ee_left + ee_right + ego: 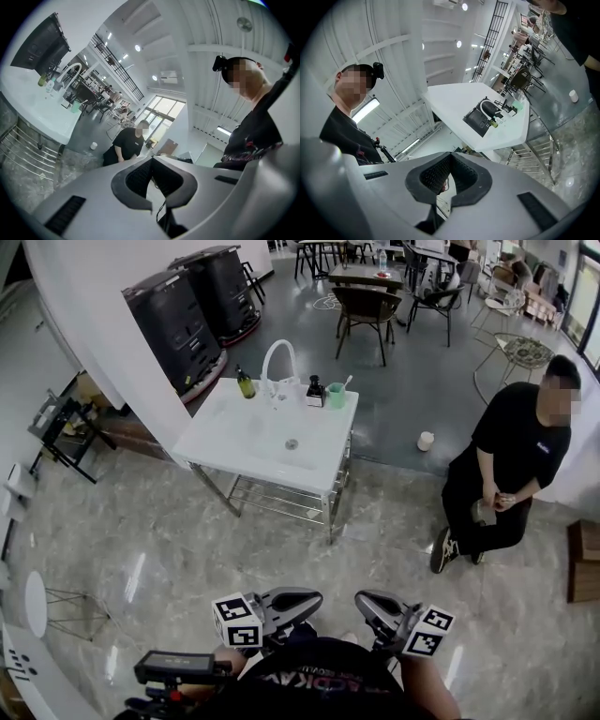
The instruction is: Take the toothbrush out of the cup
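Holding both tongs low at 6 o'clock, close to my body: L gripper (298, 602) and R gripper (379, 607), each w/ jaws pressed together at the tips, nothing pinched. Toothbrush (346, 382) stands in the green cup (336, 396) on the white sink table (225, 442), approx 1 o'clock of the basin drain. That's my 12 o'clock, well apart from both grippers. Dark dispenser (315, 392) sits just beside the cup at its 9 o'clock; faucet (278, 360) and green bottle (245, 383) are further along the back edge. Person in black (511, 465) crouches on the floor at 2 o'clock, w/ a white cup (426, 441) on the floor between them & the table.
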The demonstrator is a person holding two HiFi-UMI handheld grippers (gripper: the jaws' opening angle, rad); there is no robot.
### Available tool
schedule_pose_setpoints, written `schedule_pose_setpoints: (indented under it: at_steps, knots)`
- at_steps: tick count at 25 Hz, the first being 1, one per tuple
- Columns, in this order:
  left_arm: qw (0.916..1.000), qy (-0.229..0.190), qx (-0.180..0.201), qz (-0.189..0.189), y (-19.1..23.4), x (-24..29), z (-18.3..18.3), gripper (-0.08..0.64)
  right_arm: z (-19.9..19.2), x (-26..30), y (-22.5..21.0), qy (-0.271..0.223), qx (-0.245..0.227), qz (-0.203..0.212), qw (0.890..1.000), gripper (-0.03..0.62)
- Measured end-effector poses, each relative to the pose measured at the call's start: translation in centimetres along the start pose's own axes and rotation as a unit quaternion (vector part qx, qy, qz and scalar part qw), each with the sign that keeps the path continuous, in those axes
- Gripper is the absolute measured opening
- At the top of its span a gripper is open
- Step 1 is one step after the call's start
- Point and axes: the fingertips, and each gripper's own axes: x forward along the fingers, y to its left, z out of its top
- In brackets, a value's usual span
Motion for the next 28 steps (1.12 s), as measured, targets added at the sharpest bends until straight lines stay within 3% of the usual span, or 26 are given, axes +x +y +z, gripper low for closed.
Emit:
schedule_pose_setpoints:
  at_steps: [5, 18, 28]
  knots:
    - [0.9997, 0.008, 0.022, -0.007, 2.8, -2.0, 1.8, 0.008, 0.7, 3.9, -1.3, -0.007, 0.000, -0.016, 1.000, 0.009]
    - [0.9995, 0.004, 0.024, -0.021, 10.6, -8.3, 6.0, 0.008, 4.1, 13.8, -5.5, -0.041, -0.030, -0.068, 0.996, 0.009]
    - [0.9992, -0.025, 0.028, 0.011, 12.7, -12.4, 7.5, 0.008, 5.6, 18.3, -6.7, -0.023, -0.054, -0.066, 0.996, 0.009]
